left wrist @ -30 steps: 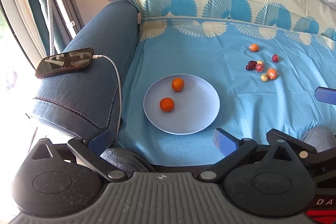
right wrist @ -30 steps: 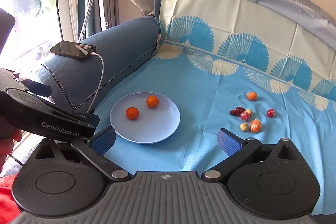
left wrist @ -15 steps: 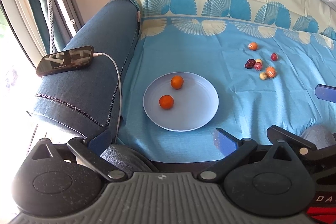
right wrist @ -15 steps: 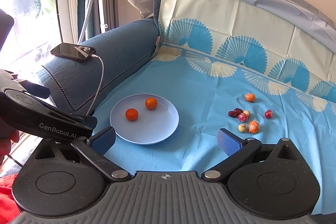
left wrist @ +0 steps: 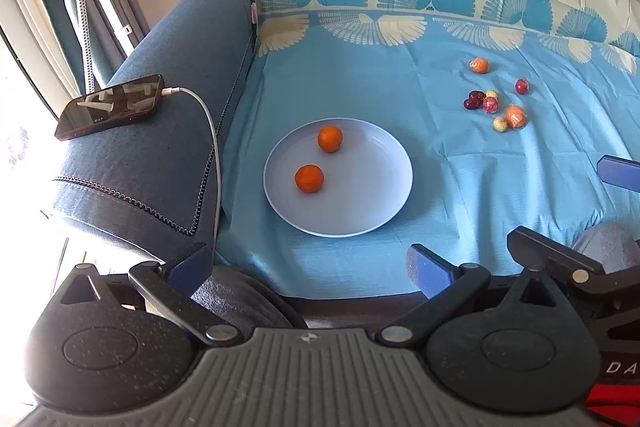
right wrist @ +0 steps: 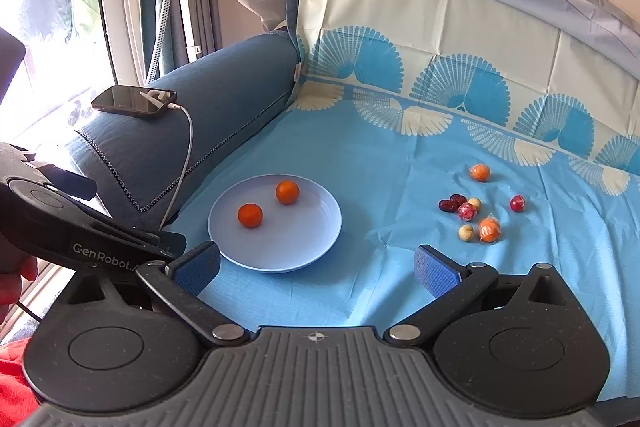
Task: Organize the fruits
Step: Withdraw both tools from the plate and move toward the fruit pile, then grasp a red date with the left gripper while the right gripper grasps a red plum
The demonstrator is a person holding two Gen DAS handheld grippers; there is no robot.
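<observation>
A pale blue plate (left wrist: 372, 203) (right wrist: 312, 243) lies on the blue cloth and holds two oranges (left wrist: 329, 138) (left wrist: 309, 178), also seen in the right wrist view (right wrist: 287, 192) (right wrist: 250, 215). A cluster of small fruits (left wrist: 496, 105) (right wrist: 474, 213) lies on the cloth to the plate's right: wrapped orange ones, red ones, dark dates, pale round ones. My left gripper (left wrist: 308, 265) is open and empty, near the cloth's front edge. My right gripper (right wrist: 316, 267) is open and empty, just in front of the plate.
A blue sofa arm (left wrist: 152, 155) stands left of the plate with a phone (left wrist: 110, 107) (right wrist: 134, 101) on a white charging cable (left wrist: 212, 147). The cloth-covered backrest (right wrist: 440, 39) rises behind. The right gripper's finger (left wrist: 618, 173) shows at the left view's right edge.
Both grippers have drawn back and up a little, so plate and fruits sit slightly farther away in view. Both stay open and empty; no fruit has moved.
</observation>
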